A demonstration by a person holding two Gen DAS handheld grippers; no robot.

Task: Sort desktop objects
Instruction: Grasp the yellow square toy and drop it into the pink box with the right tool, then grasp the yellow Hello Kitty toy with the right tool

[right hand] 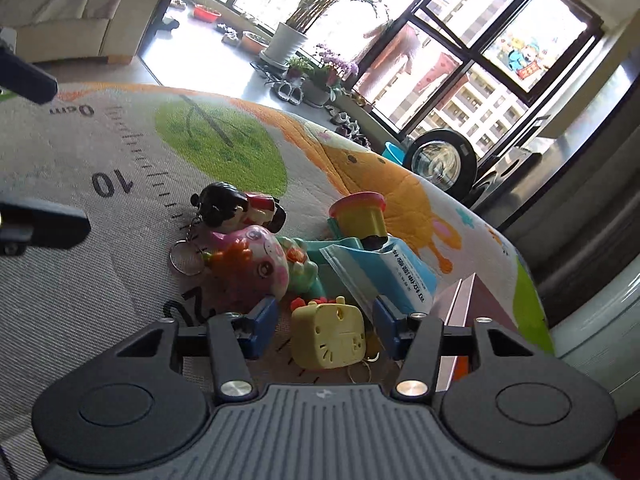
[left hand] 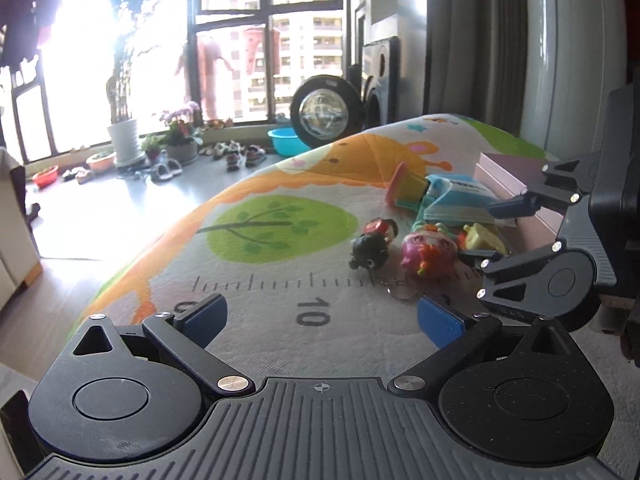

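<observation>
A pile of toys lies on the cartoon mat. A yellow block toy sits between the open jaws of my right gripper, apart from both pads. Beyond it lie a pink pig figure with a key ring, a black-haired doll, a yellow tub with a red lid and a blue packet. My left gripper is open and empty over the mat, left of the pile. The pig, doll and packet also show there.
A pink open box stands right of the pile; it also shows in the left wrist view. The mat's edge drops to the floor on the far side. Plants, shoes and a washing machine stand by the windows.
</observation>
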